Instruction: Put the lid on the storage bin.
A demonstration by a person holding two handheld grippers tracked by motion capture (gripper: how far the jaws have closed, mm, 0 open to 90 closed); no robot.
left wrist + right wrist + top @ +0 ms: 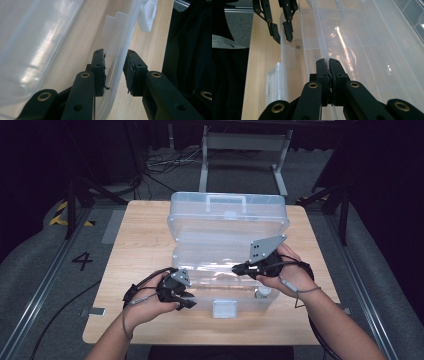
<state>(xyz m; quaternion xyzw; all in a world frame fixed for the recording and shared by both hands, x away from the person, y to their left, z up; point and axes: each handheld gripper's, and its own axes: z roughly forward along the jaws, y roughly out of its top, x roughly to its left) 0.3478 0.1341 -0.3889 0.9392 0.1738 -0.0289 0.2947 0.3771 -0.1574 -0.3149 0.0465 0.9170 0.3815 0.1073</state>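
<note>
A clear plastic storage box (pixel 186 270) stands on the wooden table (pixel 135 245), its lid (pixel 227 220) raised at the back. My left gripper (pixel 189 300) sits at the box's front left corner. Its jaws straddle the front wall (pixel 117 75) with a gap on each side, so it is open. It also appears far off as the left gripper (pixel 282 33), astride that same wall. My right gripper (pixel 237 268) reaches into the box from the right. Seen close, the right gripper (pixel 329 65) is shut on a thin clear plastic partition (pixel 322 30) running along the box.
A white latch (pixel 224 309) hangs at the middle of the front wall. A small white round item (pixel 263 292) lies in the box's front right corner. A metal frame (pixel 245 150) and cables stand on the floor behind the table.
</note>
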